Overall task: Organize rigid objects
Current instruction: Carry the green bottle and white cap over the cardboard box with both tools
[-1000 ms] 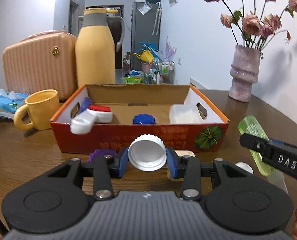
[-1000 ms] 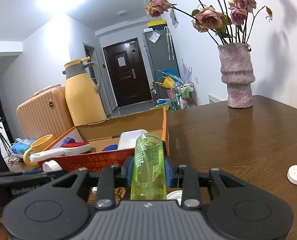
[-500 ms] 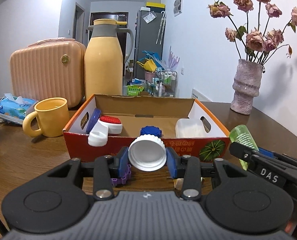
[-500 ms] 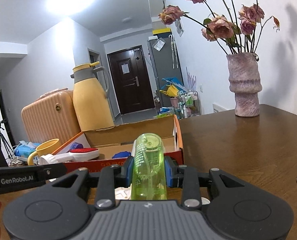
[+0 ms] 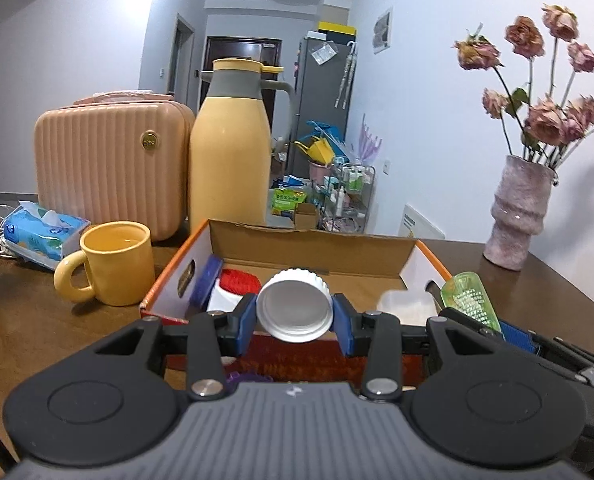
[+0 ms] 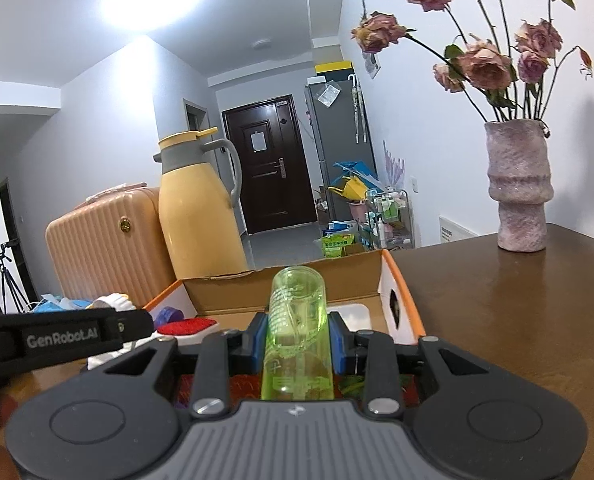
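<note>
Cap, white and ribbed, pinched across its rim in the jaws of the left gripper, open side facing the camera, raised just in front of the box. Bottle, clear green plastic, clamped around its middle in the jaws of the right gripper, lying lengthwise along them, base pointing toward the box. Both probably light, stiff and smooth, so likely to slip or twist under a loose hold. Best gripped on the cap's ribbed edge and at the bottle's mid-body. Inside the box: red-topped container, blue lid, clear tub. Yellow mug beside it on the desk.
</note>
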A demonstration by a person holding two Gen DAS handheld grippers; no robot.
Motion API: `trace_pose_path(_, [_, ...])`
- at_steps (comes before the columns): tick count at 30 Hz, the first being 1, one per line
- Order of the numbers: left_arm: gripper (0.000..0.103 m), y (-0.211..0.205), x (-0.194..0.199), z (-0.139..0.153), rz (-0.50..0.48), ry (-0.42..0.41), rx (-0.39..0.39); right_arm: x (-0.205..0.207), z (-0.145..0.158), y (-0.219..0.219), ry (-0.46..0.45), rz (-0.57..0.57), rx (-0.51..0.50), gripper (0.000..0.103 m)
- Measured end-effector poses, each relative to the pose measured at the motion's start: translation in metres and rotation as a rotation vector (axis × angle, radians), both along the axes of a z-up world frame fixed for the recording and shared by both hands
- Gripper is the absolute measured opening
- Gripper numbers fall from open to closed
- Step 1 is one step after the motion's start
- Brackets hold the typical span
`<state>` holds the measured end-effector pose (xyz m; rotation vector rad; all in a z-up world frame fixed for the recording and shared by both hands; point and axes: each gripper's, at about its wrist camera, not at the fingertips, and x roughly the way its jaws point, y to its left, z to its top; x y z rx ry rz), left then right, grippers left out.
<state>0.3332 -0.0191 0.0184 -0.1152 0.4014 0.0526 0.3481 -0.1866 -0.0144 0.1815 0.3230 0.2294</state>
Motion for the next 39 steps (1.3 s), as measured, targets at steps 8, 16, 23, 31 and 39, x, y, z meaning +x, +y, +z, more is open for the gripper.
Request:
trace_pose_path(8, [0.041, 0.013, 0.026, 0.003, 0.024, 0.005, -0.009, 0.026, 0.002, 0.011, 0.007, 0.007, 0.004, 0.030])
trace_pose_path(16, [0.041, 0.019, 0.055, 0.002, 0.031, 0.012, 0.000, 0.054, 0.002, 0.018, 0.023, 0.013, 0.000, 0.030])
trace_pose_path(23, [0.041, 0.021, 0.077, 0.001, 0.036, 0.017, 0.006, 0.082, 0.004, 0.025, 0.043, 0.006, -0.004, 0.030])
trace_pose_path(31, [0.041, 0.027, 0.106, -0.001, 0.050, 0.044, 0.009, 0.116, 0.007, 0.033, 0.089, -0.004, -0.015, 0.030])
trace_pose_path(39, [0.041, 0.034, 0.130, 0.000, 0.055, 0.082, 0.001, 0.143, 0.007, 0.038, 0.154, 0.007, -0.031, 0.030])
